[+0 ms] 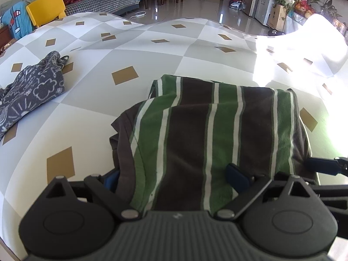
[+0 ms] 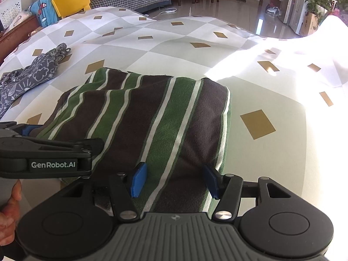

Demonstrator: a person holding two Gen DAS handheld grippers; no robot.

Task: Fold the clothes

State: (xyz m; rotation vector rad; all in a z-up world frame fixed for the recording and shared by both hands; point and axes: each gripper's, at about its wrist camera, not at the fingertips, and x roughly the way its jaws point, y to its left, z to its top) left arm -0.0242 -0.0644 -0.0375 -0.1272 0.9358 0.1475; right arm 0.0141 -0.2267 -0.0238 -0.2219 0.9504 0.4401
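Observation:
A folded garment with green, brown and white stripes (image 1: 195, 130) (image 2: 152, 113) lies on the checked cloth surface (image 1: 152, 65), its near edge reaching both grippers. My left gripper (image 1: 174, 179) is open wide, and the garment's near left edge lies between its blue pads (image 1: 237, 178); the left pad is partly hidden under the cloth. My right gripper (image 2: 175, 180) is open around the near right corner, with one blue pad (image 2: 138, 180) on each side of the fabric. The two grippers sit side by side: the left gripper (image 2: 43, 152) shows in the right wrist view.
A dark grey patterned garment (image 1: 32, 87) (image 2: 41, 71) lies crumpled at the left. A yellow chair (image 1: 46, 8) and a sofa piled with clothes stand behind the surface. Strong sunlight washes out the right side (image 1: 304, 54). A hand (image 2: 8, 213) holds the left gripper.

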